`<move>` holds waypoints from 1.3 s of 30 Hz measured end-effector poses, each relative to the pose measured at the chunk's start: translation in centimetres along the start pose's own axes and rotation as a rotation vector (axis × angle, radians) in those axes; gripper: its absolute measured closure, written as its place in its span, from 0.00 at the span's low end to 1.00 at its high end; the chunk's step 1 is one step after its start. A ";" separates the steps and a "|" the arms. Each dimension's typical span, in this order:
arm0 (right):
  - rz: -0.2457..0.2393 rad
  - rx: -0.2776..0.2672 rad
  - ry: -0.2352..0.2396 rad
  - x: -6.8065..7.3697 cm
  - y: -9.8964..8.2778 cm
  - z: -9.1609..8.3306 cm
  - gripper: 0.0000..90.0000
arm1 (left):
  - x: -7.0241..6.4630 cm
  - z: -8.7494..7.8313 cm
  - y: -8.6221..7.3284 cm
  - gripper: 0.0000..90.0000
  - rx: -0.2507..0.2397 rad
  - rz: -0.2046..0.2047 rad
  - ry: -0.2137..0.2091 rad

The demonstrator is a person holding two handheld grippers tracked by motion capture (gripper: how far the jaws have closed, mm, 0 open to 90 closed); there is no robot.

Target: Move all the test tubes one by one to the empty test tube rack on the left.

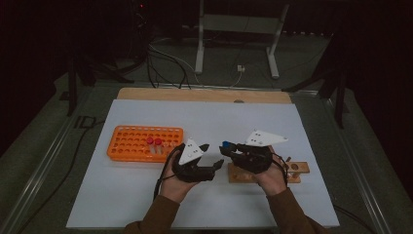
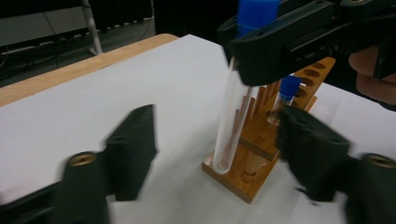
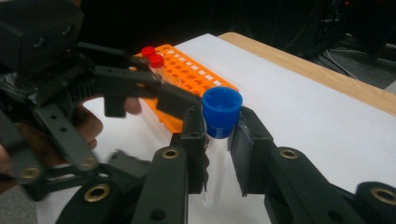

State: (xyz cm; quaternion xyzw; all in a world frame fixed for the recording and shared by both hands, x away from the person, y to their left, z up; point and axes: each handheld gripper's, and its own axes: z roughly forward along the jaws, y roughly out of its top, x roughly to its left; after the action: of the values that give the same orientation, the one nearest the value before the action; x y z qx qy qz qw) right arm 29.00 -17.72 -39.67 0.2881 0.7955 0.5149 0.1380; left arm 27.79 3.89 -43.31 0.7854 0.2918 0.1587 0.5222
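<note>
A clear test tube with a blue cap [image 3: 222, 108] hangs upright in my right gripper [image 3: 219, 135], whose jaws are shut on it just under the cap. In the left gripper view the tube [image 2: 231, 126] has its bottom just above the near end of a wooden rack [image 2: 261, 140]. That rack also holds a second blue-capped tube [image 2: 288, 88]. My left gripper [image 2: 217, 126] faces the held tube with its jaws open on either side, apart from the glass. From above, the left gripper [image 1: 213, 156] and the right gripper [image 1: 225, 147] meet tip to tip at the table's middle.
An orange tube rack [image 1: 131, 141] with two red-capped tubes [image 1: 154, 142] stands left of the hands on the white mat [image 1: 204, 117]. The wooden rack [image 1: 297, 170] lies under the right hand. A wooden table edge [image 1: 204, 95] runs along the far side.
</note>
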 end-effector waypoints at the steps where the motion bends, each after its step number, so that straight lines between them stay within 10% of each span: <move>1: 0.002 0.004 0.002 0.1 0.0 0.1 0.84 | -0.1 0.1 0.0 0.45 0.002 0.005 0.007; 9: -0.003 0.009 0.016 0.4 0.0 0.5 0.84 | -0.2 0.7 0.0 0.71 -0.002 -0.011 -0.036; 22: -0.004 0.016 0.030 0.6 -0.1 0.7 0.84 | -0.3 0.5 -0.1 0.86 -0.014 0.011 -0.048; 39: 0.025 -0.035 -0.013 -0.1 -0.3 -0.5 0.19 | 0.6 -0.2 -0.5 0.86 -0.017 0.004 -0.010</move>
State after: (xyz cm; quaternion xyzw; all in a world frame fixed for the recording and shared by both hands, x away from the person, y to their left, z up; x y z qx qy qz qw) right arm 28.70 -18.23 -39.78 0.2992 0.7816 0.5287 0.1419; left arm 27.97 4.53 -43.73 0.7823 0.2861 0.1582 0.5302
